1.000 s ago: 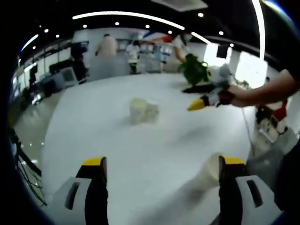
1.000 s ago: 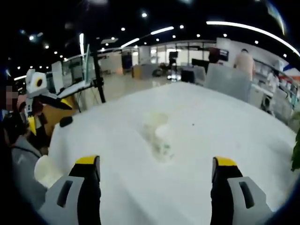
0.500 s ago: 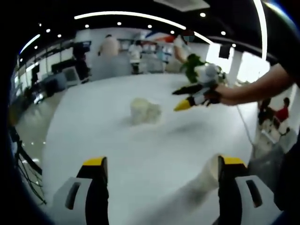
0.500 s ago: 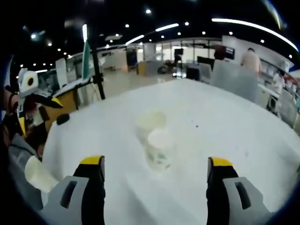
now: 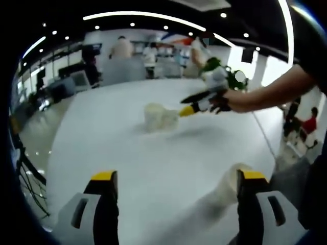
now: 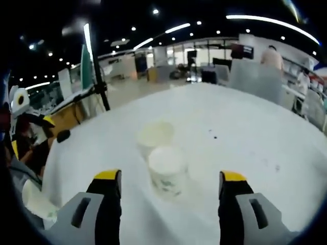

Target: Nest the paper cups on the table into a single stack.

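Holding its jaws spread wide, the left tool [image 5: 175, 179] hangs over the white tabletop [image 5: 102, 143] with a paper cup [image 5: 228, 185] lying just beside its right jaw. Farther across, two paper cups [image 5: 159, 116] stand touching each other. The right tool [image 6: 169, 179] hovers over them, its jaws apart to either side of the nearer cup [image 6: 166, 169], gripping nothing.
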